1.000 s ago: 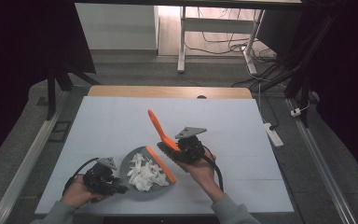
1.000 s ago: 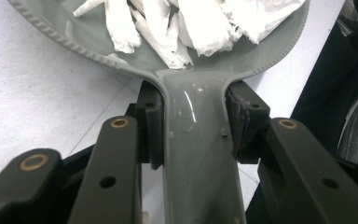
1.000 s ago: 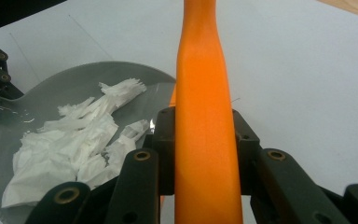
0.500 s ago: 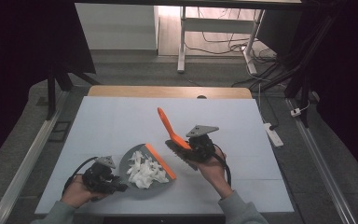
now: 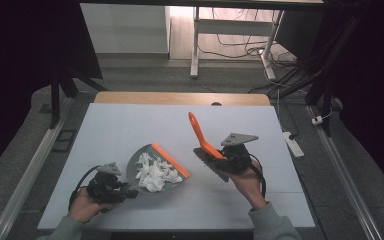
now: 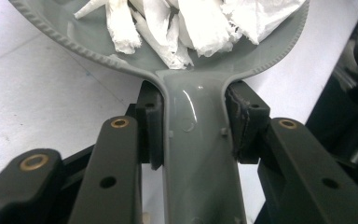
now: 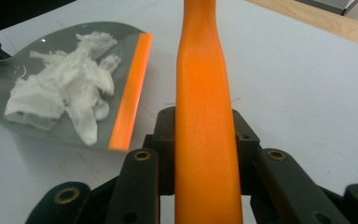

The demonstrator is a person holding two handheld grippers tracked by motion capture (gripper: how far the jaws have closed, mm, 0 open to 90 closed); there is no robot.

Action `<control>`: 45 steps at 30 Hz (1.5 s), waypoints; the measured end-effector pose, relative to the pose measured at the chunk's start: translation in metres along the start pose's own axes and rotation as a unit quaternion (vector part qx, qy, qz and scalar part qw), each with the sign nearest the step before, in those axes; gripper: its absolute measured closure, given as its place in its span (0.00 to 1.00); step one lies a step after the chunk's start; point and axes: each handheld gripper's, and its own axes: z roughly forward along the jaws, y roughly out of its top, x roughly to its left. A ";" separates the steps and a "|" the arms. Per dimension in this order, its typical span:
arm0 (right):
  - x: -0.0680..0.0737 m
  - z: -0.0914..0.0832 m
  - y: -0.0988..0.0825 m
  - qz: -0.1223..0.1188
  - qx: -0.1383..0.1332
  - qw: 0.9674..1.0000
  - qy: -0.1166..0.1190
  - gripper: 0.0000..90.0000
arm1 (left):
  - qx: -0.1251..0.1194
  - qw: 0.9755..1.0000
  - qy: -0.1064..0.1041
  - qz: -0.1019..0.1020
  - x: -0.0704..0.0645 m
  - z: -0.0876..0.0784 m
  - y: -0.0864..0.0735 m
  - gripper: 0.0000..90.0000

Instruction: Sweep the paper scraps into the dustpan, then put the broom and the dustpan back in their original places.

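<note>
A grey dustpan (image 5: 145, 162) with an orange front lip (image 5: 170, 160) lies on the white table, holding a heap of crumpled white paper scraps (image 5: 155, 174). My left gripper (image 5: 111, 189) is shut on the dustpan's grey handle (image 6: 196, 154); its pads press both sides of it. My right gripper (image 5: 228, 161) is shut on the orange handle (image 7: 205, 121) of a small brush (image 5: 206, 150), whose dark bristles point down toward the table while the handle tip (image 5: 192, 118) rises away. From the right gripper view the dustpan (image 7: 42, 51) and paper scraps (image 7: 63, 88) lie to the left, apart from the brush.
The white table top (image 5: 130, 130) has a wooden strip (image 5: 180, 98) along its far edge. Metal rails (image 5: 35, 165) run along both sides. A white table frame (image 5: 195, 40), cables and a power strip (image 5: 292, 144) sit on the floor beyond.
My right gripper has carried the brush to the right and slightly up, away from the dustpan. The left gripper and the dustpan have stayed in place.
</note>
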 end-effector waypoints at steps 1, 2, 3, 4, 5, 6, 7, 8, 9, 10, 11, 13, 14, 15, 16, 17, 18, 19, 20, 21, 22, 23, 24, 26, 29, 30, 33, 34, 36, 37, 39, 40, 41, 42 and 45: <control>-0.002 -0.002 -0.001 0.003 -0.001 1.000 0.001 0.78 | -0.003 1.000 0.005 -0.005 0.000 0.000 0.000 0.68; -0.004 -0.005 -0.003 0.006 -0.002 1.000 0.001 0.78 | -0.007 1.000 0.008 -0.010 -0.001 0.000 0.000 0.68; -0.006 -0.007 -0.004 0.008 -0.003 1.000 0.000 0.78 | -0.011 1.000 0.011 -0.014 -0.002 0.000 0.000 0.68; -0.007 -0.009 -0.005 0.009 -0.002 1.000 -0.001 0.78 | -0.011 1.000 0.012 -0.014 -0.002 0.000 0.001 0.68; -0.008 -0.011 -0.006 0.010 -0.003 1.000 -0.002 0.78 | -0.013 1.000 0.013 -0.016 -0.002 0.000 0.001 0.68; -0.009 -0.013 -0.007 0.010 -0.002 1.000 -0.003 0.78 | -0.015 1.000 0.014 -0.017 -0.002 0.000 0.001 0.68; -0.009 -0.014 -0.008 0.010 -0.002 1.000 -0.003 0.78 | -0.017 1.000 0.015 -0.020 -0.002 0.000 0.001 0.68; -0.010 -0.016 -0.010 0.011 0.000 1.000 -0.004 0.78 | -0.019 0.999 0.017 -0.023 -0.002 0.000 0.000 0.68; -0.011 -0.017 -0.012 0.012 0.002 1.000 -0.004 0.78 | -0.021 0.999 0.020 -0.025 -0.002 0.000 0.000 0.68; -0.012 -0.018 -0.013 0.011 0.003 1.000 -0.005 0.78 | -0.026 0.999 0.021 -0.031 -0.002 0.000 0.000 0.68; -0.012 -0.019 -0.015 0.013 0.003 1.000 -0.004 0.78 | -0.026 0.999 0.023 -0.032 -0.002 -0.001 0.000 0.68; -0.013 -0.021 -0.018 0.015 0.005 1.000 -0.003 0.78 | -0.030 0.998 0.029 -0.036 -0.002 -0.001 -0.001 0.68; -0.014 -0.022 -0.019 0.016 0.006 1.000 -0.003 0.78 | -0.032 0.998 0.030 -0.038 -0.001 -0.001 -0.001 0.68; -0.014 -0.023 -0.020 0.018 0.007 1.000 -0.004 0.78 | -0.036 0.998 0.033 -0.044 -0.001 -0.001 -0.002 0.68; -0.015 -0.024 -0.021 0.018 0.007 1.000 -0.004 0.78 | -0.037 0.998 0.035 -0.046 -0.001 -0.002 -0.002 0.68; -0.016 -0.025 -0.022 0.018 0.008 1.000 -0.005 0.78 | -0.040 0.997 0.036 -0.051 0.000 -0.002 -0.003 0.68; -0.017 -0.025 -0.023 0.020 0.008 1.000 -0.006 0.78 | -0.042 0.997 0.037 -0.053 0.000 -0.002 -0.003 0.68; -0.017 -0.026 -0.024 0.021 0.010 1.000 -0.006 0.78 | -0.044 0.997 0.037 -0.055 0.001 -0.003 -0.004 0.68; -0.018 -0.026 -0.025 0.021 0.010 1.000 -0.007 0.78 | -0.045 0.997 0.038 -0.056 0.001 -0.003 -0.004 0.68; -0.018 -0.026 -0.026 0.023 0.012 1.000 -0.007 0.78 | -0.046 0.996 0.039 -0.058 0.001 -0.003 -0.005 0.68; -0.018 -0.027 -0.027 0.023 0.013 1.000 -0.007 0.78 | -0.049 0.996 0.042 -0.058 0.001 -0.004 -0.005 0.68; -0.018 -0.027 -0.028 0.024 0.013 1.000 -0.006 0.78 | -0.052 0.996 0.044 -0.058 0.001 -0.004 -0.005 0.68; -0.018 -0.028 -0.029 0.026 0.014 1.000 -0.005 0.78 | -0.053 0.996 0.043 -0.060 0.001 -0.004 -0.005 0.68; -0.017 -0.028 -0.030 0.023 0.018 1.000 -0.003 0.78 | -0.056 0.996 0.044 -0.062 0.001 -0.005 -0.006 0.68; -0.016 -0.029 -0.032 0.022 0.021 1.000 -0.002 0.78 | -0.058 0.995 0.050 -0.071 0.003 -0.005 -0.007 0.68; -0.015 -0.029 -0.033 0.023 0.023 0.999 -0.002 0.78 | -0.059 0.994 0.051 -0.074 0.003 -0.005 -0.008 0.68; -0.015 -0.031 -0.035 0.024 0.024 0.999 -0.001 0.78 | -0.062 0.993 0.056 -0.084 0.005 -0.007 -0.010 0.68; -0.015 -0.032 -0.036 0.023 0.024 0.999 -0.001 0.78 | -0.064 0.993 0.057 -0.086 0.006 -0.007 -0.011 0.68; -0.015 -0.033 -0.038 0.023 0.026 0.999 -0.002 0.78 | -0.072 0.991 0.065 -0.097 0.006 -0.008 -0.013 0.68; -0.015 -0.033 -0.039 0.025 0.027 0.999 -0.001 0.78 | -0.075 0.990 0.071 -0.100 0.007 -0.009 -0.014 0.68; -0.015 -0.034 -0.042 0.025 0.030 0.999 -0.001 0.78 | -0.081 0.988 0.079 -0.110 0.008 -0.010 -0.016 0.68; -0.015 -0.034 -0.044 0.026 0.033 0.999 0.000 0.78 | -0.083 0.986 0.083 -0.115 0.009 -0.011 -0.017 0.68; -0.016 -0.034 -0.046 0.027 0.035 0.999 0.000 0.78 | -0.084 0.986 0.085 -0.119 0.010 -0.011 -0.018 0.68; -0.016 -0.035 -0.048 0.029 0.037 0.999 0.000 0.78 | -0.084 0.985 0.088 -0.123 0.010 -0.011 -0.019 0.68; -0.018 -0.036 -0.053 0.032 0.041 0.999 0.001 0.78 | -0.085 0.982 0.099 -0.136 0.012 -0.011 -0.021 0.68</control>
